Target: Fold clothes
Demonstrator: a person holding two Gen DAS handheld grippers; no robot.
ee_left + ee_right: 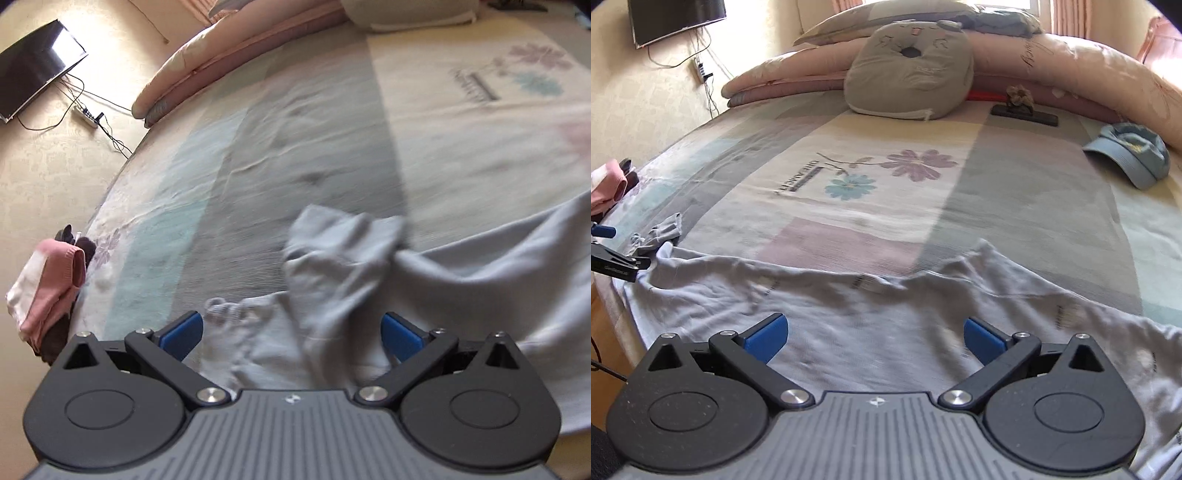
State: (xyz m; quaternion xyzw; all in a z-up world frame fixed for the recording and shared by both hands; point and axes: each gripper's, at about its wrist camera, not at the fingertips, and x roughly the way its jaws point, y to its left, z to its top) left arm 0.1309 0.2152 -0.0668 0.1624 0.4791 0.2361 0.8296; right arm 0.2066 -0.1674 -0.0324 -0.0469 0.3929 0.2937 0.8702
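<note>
Sunlit and patchworked with flowers, the bedsheet (pixel 886 177) carries 1 pale grey-blue garment (pixel 849 314) spread along its near edge, with a bunched sleeve (pixel 332 254) lying crumpled on the sheet ahead of the left gripper (pixel 291 332). Its blue fingers are spread wide with nothing between them, and so are those of the right gripper (pixel 875 334), which hangs over the garment's body. I judge the cloth thin, light and limp (it wrinkles freely), so it would sag from any pinch; hems, sleeve ends or shoulder seams look the best holds. I also count 1 cushion (pixel 912 74), 1 blue cap (pixel 1134 158) and 1 pink folded pile (pixel 48 284).
</note>
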